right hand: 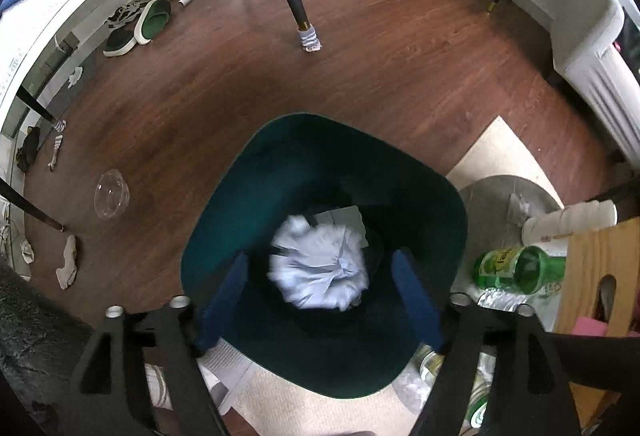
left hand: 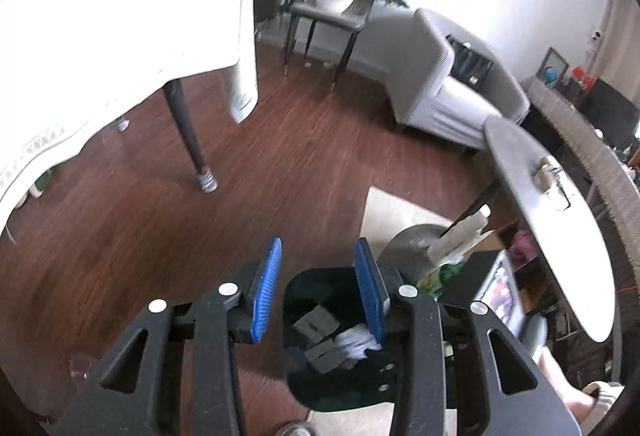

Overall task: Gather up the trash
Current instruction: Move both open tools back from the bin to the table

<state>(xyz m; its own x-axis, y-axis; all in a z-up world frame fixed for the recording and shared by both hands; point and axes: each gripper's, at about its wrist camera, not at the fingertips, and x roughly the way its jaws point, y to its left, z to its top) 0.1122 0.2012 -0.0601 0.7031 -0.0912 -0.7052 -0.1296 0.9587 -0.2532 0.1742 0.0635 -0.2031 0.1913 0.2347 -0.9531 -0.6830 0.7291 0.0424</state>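
1. Left wrist view, upper left of frame: white tablecloth [left hand: 120, 16] draped over a table, dark table leg [left hand: 188, 128] below on the wooden floor [left hand: 280, 156].
2. Lower centre: left gripper [left hand: 318, 290] with blue pads spread apart, nothing between them; dark green trash bin [left hand: 304, 288] directly beneath, grey scraps and white paper inside.
3. Right of frame: grey armchair [left hand: 448, 84] in the upper right, round white table [left hand: 560, 236] at the edge.
4. Right wrist view, left of frame: clear plastic dome lid [right hand: 111, 194] lying on the floor [right hand: 380, 56], socks [right hand: 68, 268] near it at lower left, slippers [right hand: 140, 24] in the upper left.
5. Centre: bin [right hand: 248, 176] filling mid-frame, blurred crumpled white paper [right hand: 320, 268] within its opening.
6. Lower centre: right gripper [right hand: 320, 300] held wide apart over the bin, paper clear of both pads.
7. Right: green glass bottle [right hand: 516, 270] lying just beside the bin.
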